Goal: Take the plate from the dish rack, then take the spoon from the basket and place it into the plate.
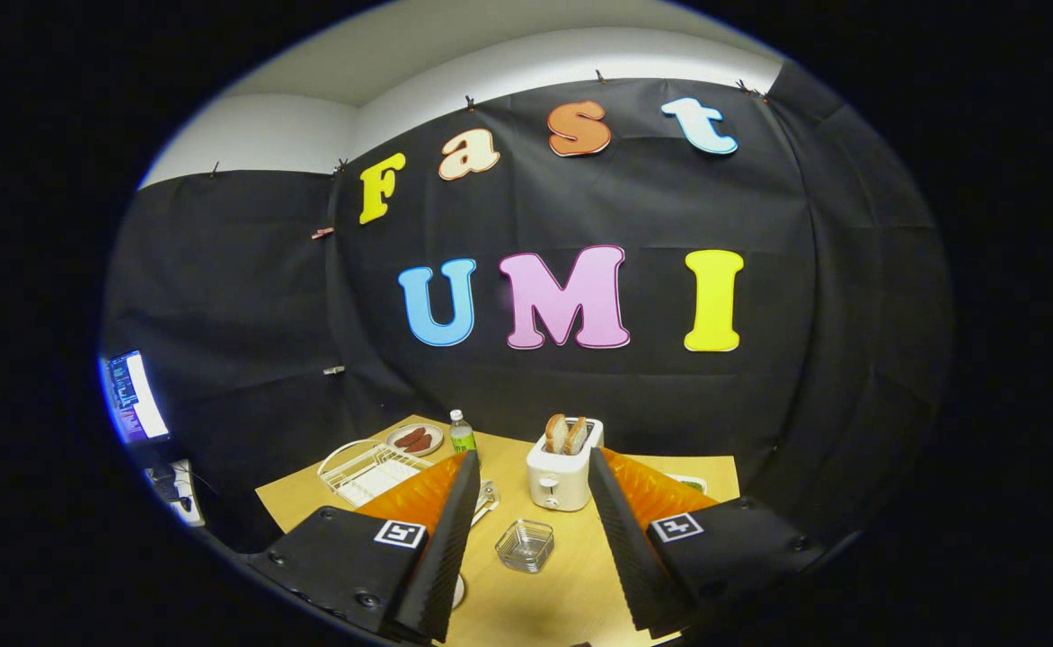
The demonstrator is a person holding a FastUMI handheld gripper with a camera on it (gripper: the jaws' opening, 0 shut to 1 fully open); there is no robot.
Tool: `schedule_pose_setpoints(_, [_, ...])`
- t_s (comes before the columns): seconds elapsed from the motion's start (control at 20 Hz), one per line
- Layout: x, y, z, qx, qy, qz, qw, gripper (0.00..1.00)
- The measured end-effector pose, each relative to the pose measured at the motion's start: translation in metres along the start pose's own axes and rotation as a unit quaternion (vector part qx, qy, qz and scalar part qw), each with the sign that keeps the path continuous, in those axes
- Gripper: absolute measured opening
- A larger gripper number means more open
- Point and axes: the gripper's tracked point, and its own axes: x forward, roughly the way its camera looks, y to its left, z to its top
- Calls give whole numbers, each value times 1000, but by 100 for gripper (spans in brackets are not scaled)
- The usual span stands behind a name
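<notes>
My gripper [533, 456] hangs high over the wooden table [571, 584], open, with nothing between its fingers. A white wire dish rack [367, 472] stands on the table's left side, beyond the left finger [441, 539], with something flat and white lying in it. A small clear basket [525, 545] sits on the table between the fingers; I cannot tell what it holds. A shiny metal piece [489, 497] pokes out beside the left finger, possibly the spoon. A pale round rim [459, 591] peeks out by that finger's base, mostly hidden.
A white toaster [561, 476] with two bread slices stands between the fingertips. At the back left are a plate of sausages [414, 438] and a small bottle [462, 433]. A dish with something green [688, 483] shows behind the right finger. A monitor [131, 395] glows far left.
</notes>
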Motion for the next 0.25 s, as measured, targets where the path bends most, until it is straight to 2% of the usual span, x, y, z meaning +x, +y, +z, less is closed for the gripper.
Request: schedule_pose_setpoints(0.25, [-7,-3,-4,-3,3,14,1000,75])
